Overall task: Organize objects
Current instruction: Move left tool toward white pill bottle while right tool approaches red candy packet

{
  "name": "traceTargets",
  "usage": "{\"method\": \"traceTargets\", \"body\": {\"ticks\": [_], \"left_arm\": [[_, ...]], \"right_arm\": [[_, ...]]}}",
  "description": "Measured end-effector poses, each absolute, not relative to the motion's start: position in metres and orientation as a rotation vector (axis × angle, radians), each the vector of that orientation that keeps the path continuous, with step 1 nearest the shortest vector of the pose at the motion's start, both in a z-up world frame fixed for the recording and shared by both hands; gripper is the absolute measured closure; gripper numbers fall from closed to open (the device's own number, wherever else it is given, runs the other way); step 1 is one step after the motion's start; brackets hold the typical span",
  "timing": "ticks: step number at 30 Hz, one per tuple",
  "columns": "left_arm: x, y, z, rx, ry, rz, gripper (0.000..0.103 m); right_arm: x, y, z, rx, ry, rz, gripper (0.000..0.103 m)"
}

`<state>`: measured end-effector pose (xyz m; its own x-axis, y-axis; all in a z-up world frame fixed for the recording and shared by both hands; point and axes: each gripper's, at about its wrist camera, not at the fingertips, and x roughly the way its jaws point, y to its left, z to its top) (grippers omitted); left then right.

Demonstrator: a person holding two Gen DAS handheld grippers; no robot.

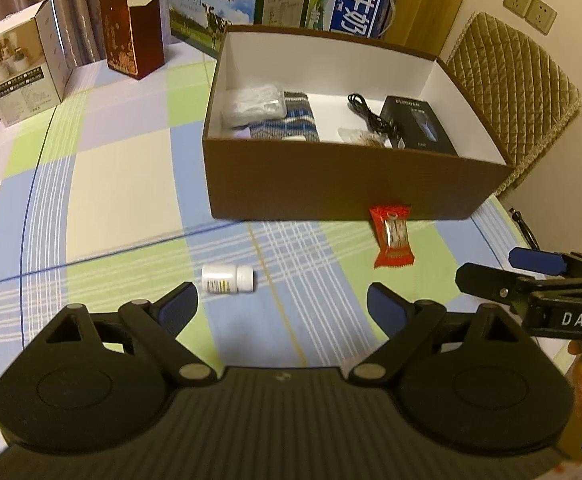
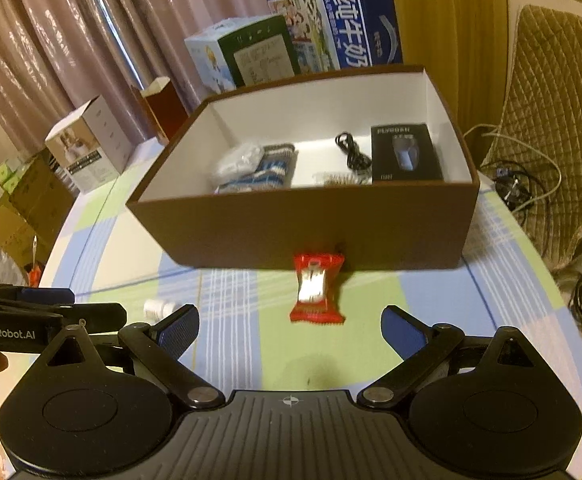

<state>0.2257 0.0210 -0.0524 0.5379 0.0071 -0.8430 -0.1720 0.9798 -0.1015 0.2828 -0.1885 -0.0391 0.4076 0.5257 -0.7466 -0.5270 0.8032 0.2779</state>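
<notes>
Both grippers hang over the checked surface [image 1: 111, 184] with jaws spread and nothing between them. The left gripper [image 1: 282, 300] faces the white pill bottle [image 1: 228, 278], lying on its side just beyond its left jaw; the right gripper [image 2: 290, 326] faces the red snack packet [image 2: 317, 288], whose far end touches the brown box [image 2: 311, 224]. The step looks like the approach to pick-up. Next, each gripper must descend and straddle its item before closing.

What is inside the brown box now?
Inside the brown box lie a clear plastic bag, a striped cloth, a black cable and a black carton. The near wall hides the front floor, so anything there cannot be seen.
</notes>
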Motion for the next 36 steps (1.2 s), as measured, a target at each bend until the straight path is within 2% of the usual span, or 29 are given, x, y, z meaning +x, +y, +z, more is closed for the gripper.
{"method": "traceTargets", "body": {"ticks": [19, 36], "left_arm": [[0.209, 0.02, -0.068, -0.14, 1.037, 0.15, 0.014], [0.208, 0.032, -0.089, -0.145, 1.041, 0.192, 0.014]], "right_arm": [[0.269, -0.187, -0.058, -0.043, 0.998, 0.656, 0.008], [0.277, -0.184, -0.069, -0.051, 0.976, 0.637, 0.008]]}}
